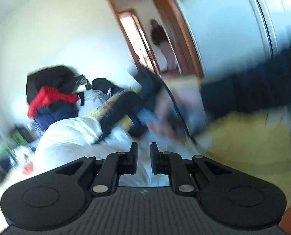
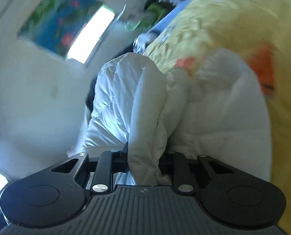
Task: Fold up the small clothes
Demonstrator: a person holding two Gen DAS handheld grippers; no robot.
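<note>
Right gripper [image 2: 145,156] first: it's pinched on a thick fold of the white jacket [image 2: 145,101], jaws narrow, puffy fabric bunched between them and spilling over the top. So you've got a real hold there, not just a touch. Rest of the jacket lies ahead on the yellow bedspread [image 2: 213,19], crumpled, w/ an orange patch on the spread just past it.

Left gripper [image 1: 143,156]: jaws nearly together, small gap showing. White fabric sits below and beyond the fingers, but I can't see anything held between them; looks empty to me. A dark sleeve [image 1: 253,90] cuts across the right side of that view, blurred. Clutter beyond: red and navy clothes [image 1: 47,101] heaped at the back, doorway [image 1: 145,45] w/ a person standing in it.

Step in hand, my read: early grab-and-lift, getting the jacket up so it can be spread flat. No fold made yet, garment's still a lump.

Next move calls for your left to open and take a second point, pref. the opposite edge or shoulder, well apart from your right. Then pull the two apart to flatten it. Watch the grip: slick, puffy fabric may slide out.
</note>
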